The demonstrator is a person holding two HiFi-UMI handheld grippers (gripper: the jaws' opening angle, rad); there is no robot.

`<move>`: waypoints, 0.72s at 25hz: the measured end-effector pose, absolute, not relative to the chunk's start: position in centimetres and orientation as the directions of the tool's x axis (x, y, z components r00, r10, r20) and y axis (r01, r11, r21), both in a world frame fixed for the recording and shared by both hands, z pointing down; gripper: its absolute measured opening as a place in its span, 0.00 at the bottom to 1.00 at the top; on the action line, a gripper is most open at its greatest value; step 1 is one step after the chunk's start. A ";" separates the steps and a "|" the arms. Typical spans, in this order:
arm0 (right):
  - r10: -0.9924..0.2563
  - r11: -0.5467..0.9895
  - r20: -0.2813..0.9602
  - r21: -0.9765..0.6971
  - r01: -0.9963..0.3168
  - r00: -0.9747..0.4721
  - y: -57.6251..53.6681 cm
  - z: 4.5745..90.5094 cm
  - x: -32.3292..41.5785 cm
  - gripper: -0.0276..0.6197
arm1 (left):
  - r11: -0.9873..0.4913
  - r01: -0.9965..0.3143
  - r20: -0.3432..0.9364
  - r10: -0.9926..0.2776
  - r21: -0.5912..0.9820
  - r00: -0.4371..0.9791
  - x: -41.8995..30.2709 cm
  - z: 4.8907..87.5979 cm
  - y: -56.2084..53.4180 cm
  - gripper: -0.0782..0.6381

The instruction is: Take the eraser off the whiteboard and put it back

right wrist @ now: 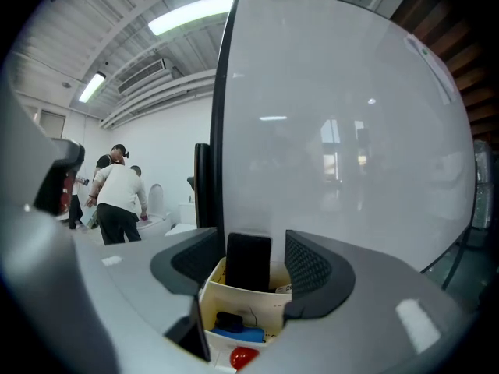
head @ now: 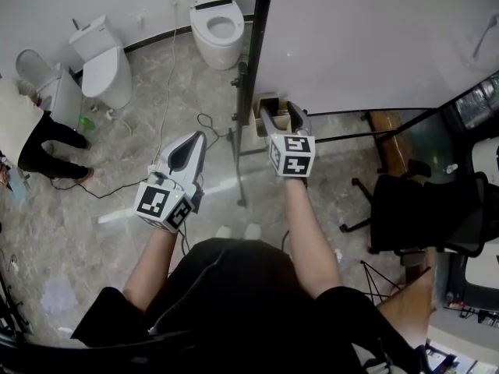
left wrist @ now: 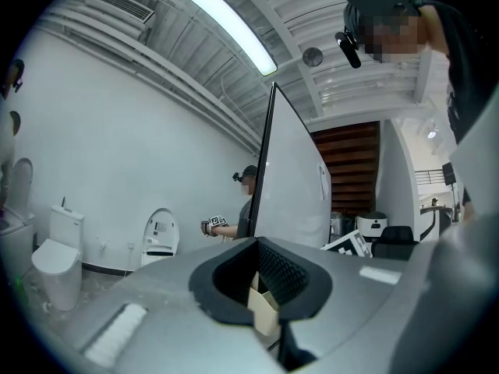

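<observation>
The black eraser [right wrist: 248, 262] stands upright at the back of a cream box [right wrist: 234, 296], against the face of the whiteboard [right wrist: 343, 131]. My right gripper [right wrist: 249, 240] is open, one jaw on each side of the eraser, with a gap between each pad and it. From above, the right gripper [head: 281, 109] reaches up to the box [head: 257, 123] at the lower left corner of the whiteboard [head: 374, 37]. My left gripper [head: 196, 137] hangs to the left, over the floor, its jaw tips together and holding nothing. In its own view the left gripper [left wrist: 260, 244] points past the board's edge.
A blue item [right wrist: 242, 333] and a dark one [right wrist: 230, 320] lie inside the box. The board's black frame post [head: 253, 53] runs down beside my right gripper. Two toilets [head: 217, 22] [head: 105, 65], a bent-over person [head: 39, 131], floor cables [head: 207, 123] and a black office chair [head: 425, 209] surround me.
</observation>
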State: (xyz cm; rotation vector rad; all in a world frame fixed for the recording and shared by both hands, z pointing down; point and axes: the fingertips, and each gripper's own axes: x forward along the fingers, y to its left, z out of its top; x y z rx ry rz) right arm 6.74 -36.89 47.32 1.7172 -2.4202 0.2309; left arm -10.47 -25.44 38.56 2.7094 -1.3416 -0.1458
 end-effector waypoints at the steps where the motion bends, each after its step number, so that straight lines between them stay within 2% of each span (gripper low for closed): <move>1: -0.923 0.326 0.205 -0.038 -0.945 -0.326 -36.4 46.7 7.1 0.46 | -0.605 -0.782 -0.040 -0.794 0.148 0.607 -10.3 38.3 -25.4 0.12; 8: -0.942 0.322 0.091 -0.032 -0.946 -0.324 -31.9 42.1 9.4 0.26 | -0.629 -0.764 -0.045 -0.775 0.142 0.630 -9.0 38.2 -25.3 0.12; 13: -0.944 0.327 0.031 -0.027 -0.945 -0.328 -29.4 39.1 10.8 0.22 | -0.628 -0.762 -0.034 -0.775 0.159 0.631 -8.1 37.9 -25.2 0.12; 18: -0.941 0.339 -0.025 -0.008 -0.941 -0.339 -26.9 36.0 11.4 0.19 | -0.658 -0.737 -0.075 -0.752 0.156 0.655 -7.4 36.9 -24.9 0.12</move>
